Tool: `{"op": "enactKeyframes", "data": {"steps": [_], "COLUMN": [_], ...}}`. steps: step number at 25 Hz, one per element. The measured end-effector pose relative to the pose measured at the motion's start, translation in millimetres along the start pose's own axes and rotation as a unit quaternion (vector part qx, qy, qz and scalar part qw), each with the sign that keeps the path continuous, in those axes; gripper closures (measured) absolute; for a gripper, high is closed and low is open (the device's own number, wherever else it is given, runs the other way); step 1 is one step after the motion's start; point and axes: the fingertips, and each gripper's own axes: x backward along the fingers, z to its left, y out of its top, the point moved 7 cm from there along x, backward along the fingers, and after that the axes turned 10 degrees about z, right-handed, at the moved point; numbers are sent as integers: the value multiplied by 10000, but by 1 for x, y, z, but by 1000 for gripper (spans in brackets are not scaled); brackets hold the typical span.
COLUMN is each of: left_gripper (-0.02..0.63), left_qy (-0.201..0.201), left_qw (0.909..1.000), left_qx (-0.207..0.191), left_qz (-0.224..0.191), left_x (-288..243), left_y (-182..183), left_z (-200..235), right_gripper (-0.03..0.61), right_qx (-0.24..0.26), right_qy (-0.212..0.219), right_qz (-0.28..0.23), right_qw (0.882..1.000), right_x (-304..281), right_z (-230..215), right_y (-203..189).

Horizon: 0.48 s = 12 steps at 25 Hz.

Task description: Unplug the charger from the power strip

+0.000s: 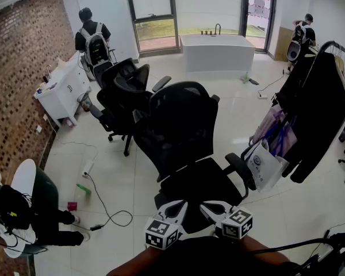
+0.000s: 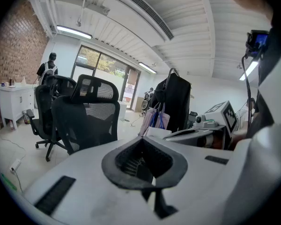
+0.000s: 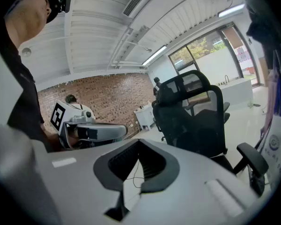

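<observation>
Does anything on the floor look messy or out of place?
Left of the chairs, a black cable loops loose on the floor by a power strip, with a green item and a pink item beside it.

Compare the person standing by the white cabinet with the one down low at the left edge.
The person by the white cabinet stands upright; the person at the left edge is down low near the floor. The standing person is far off by the windows; the low one is nearer, beside the floor cable. The standing person wears a dark top, the low one a white top. Both seem to wear a backpack.
</observation>
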Motion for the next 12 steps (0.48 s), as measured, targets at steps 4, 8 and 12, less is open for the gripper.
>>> {"op": "enactKeyframes", "data": {"steps": [4, 8, 12], "left_gripper": [607, 607, 607], "left_qy": [0, 5, 15], "left_qw": [10000, 10000, 10000], "left_qx": [-10, 6, 33], "left_qz": [-4, -15, -7], "left_x": [0, 3, 12], "left_y": [-1, -4, -10], "left_z": [1, 4, 7], "right_gripper": [575, 575, 575], "right_qx": [1, -4, -14], "right_qy": [-26, -28, -11], "right_qz": [-27, -16, 19], "right_qw": [10000, 10000, 10000], "right_x": [0, -4, -11], "right_z": [-1, 3, 11], "right_y": [0, 0, -4]}}
